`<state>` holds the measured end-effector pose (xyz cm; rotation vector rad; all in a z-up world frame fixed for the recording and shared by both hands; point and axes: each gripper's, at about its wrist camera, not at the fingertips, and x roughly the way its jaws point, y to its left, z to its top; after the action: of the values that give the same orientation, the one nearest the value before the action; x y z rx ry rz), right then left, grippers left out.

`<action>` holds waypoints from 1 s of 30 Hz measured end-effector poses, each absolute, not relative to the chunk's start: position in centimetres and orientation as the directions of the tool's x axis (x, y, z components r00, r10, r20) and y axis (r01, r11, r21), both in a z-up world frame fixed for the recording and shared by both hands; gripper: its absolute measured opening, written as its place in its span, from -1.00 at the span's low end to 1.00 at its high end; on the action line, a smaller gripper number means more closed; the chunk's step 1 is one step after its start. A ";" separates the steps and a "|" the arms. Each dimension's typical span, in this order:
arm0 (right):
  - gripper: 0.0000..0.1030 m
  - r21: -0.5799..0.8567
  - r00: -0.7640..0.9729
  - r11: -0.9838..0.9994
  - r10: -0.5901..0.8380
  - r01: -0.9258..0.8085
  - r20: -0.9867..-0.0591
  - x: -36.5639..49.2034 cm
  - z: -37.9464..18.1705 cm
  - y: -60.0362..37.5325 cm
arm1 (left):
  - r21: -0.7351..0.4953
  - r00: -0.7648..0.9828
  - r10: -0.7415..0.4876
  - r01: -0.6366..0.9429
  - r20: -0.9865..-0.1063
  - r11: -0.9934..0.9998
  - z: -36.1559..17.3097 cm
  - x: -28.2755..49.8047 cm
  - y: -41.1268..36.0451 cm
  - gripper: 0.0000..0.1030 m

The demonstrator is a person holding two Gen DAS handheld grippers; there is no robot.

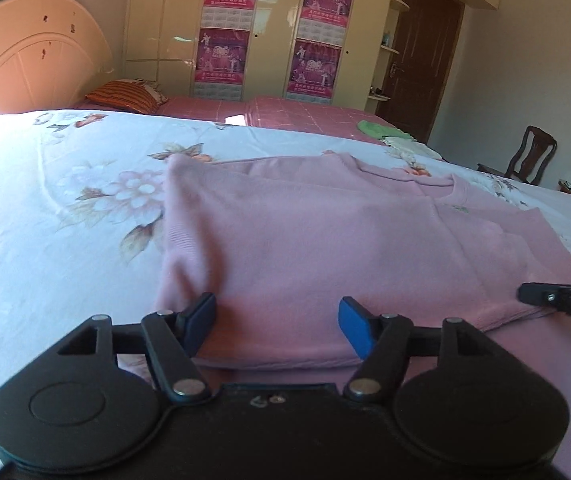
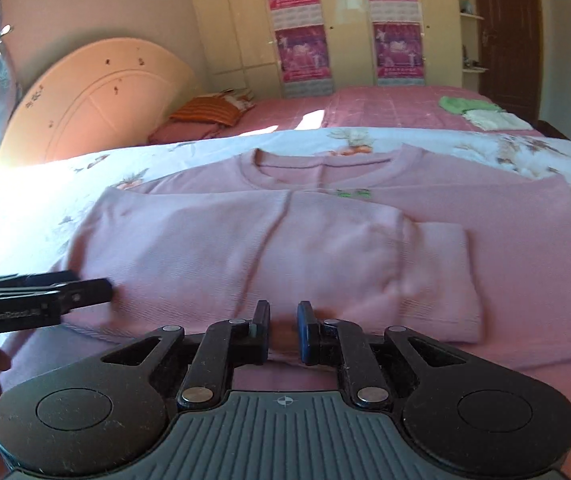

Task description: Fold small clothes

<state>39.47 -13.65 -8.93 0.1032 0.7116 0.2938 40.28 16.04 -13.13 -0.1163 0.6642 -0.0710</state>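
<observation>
A pink sweater (image 1: 305,232) lies on the floral white sheet (image 1: 65,200), with one side folded over its body (image 2: 245,240) and the round collar (image 2: 325,160) at the far end. My left gripper (image 1: 278,322) is open wide, and the sweater's near folded edge lies between its blue pads (image 1: 355,328) without being pressed. In the right wrist view it shows side-on at the left (image 2: 101,290). My right gripper (image 2: 284,332) is shut on a pinch of the sweater's near edge. Its tip reaches in from the right of the left wrist view (image 1: 525,294).
Beyond the floral sheet is a pink checked bedspread (image 1: 305,114) with a folded green cloth (image 2: 461,104) and a white one (image 2: 489,120). A striped pillow (image 1: 125,96) and headboard (image 1: 25,52) sit far left. A wooden chair (image 1: 529,156) stands at the right.
</observation>
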 end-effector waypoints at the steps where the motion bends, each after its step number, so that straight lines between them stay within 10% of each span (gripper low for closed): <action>1: -0.90 0.230 0.712 0.944 0.330 -0.236 -0.620 39.4 -9.0 -15.2 | -0.126 0.783 -0.104 0.034 -0.613 0.991 -13.1 39.8 16.5 0.23; 9: -0.77 0.212 0.767 0.950 0.310 -0.230 -0.561 38.1 -6.2 -15.5 | -0.068 0.788 -0.034 -0.010 -0.615 0.998 -11.5 39.0 14.8 0.39; 11: 0.14 0.204 0.772 0.960 0.277 -0.193 -0.572 38.5 -6.7 -16.3 | -0.050 0.760 -0.014 -0.023 -0.649 0.998 -12.0 39.7 14.4 0.41; 12: 0.17 0.210 0.742 0.958 0.285 -0.196 -0.607 39.2 -7.5 -16.6 | -0.041 0.743 -0.014 -0.018 -0.669 0.999 -12.6 40.1 14.2 0.42; 30: 0.14 0.304 0.656 0.918 0.395 -0.255 -0.643 33.1 -5.4 -26.4 | 0.067 0.714 0.116 -0.097 -0.691 0.993 -9.5 32.7 8.9 0.44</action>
<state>33.09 -26.41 -5.41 0.1940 0.7723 0.3710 32.66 8.85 -9.46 0.0262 0.7668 0.1183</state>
